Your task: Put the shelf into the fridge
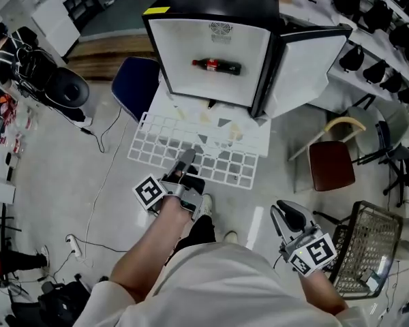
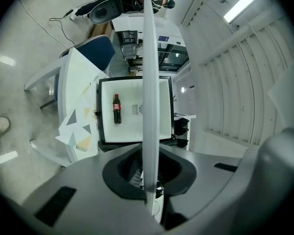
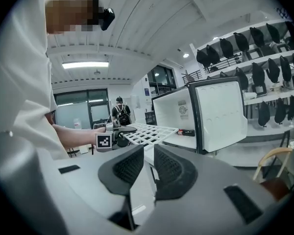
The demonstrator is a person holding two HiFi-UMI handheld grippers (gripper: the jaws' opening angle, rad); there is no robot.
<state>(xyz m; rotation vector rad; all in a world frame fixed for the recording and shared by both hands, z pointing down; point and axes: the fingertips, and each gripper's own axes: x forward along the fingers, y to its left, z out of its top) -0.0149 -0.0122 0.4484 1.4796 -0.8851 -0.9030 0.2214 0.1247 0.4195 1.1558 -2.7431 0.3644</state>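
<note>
Shelf (image 1: 165,142), a white grid in the head view and only an edge-on strip in the left gripper view, is level before the open fridge (image 1: 211,60), clamped by the left gripper (image 1: 185,159). The right gripper (image 1: 288,216) is slightly parted and empty.

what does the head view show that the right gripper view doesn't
Only the head view: a blue chair beside the fridge and a wire basket at the person's right. Only the right gripper view: a person with a backpack in the background and a ceiling light. Both: the open fridge with a cola bottle lying inside, and the left gripper shut on the white wire shelf.
</note>
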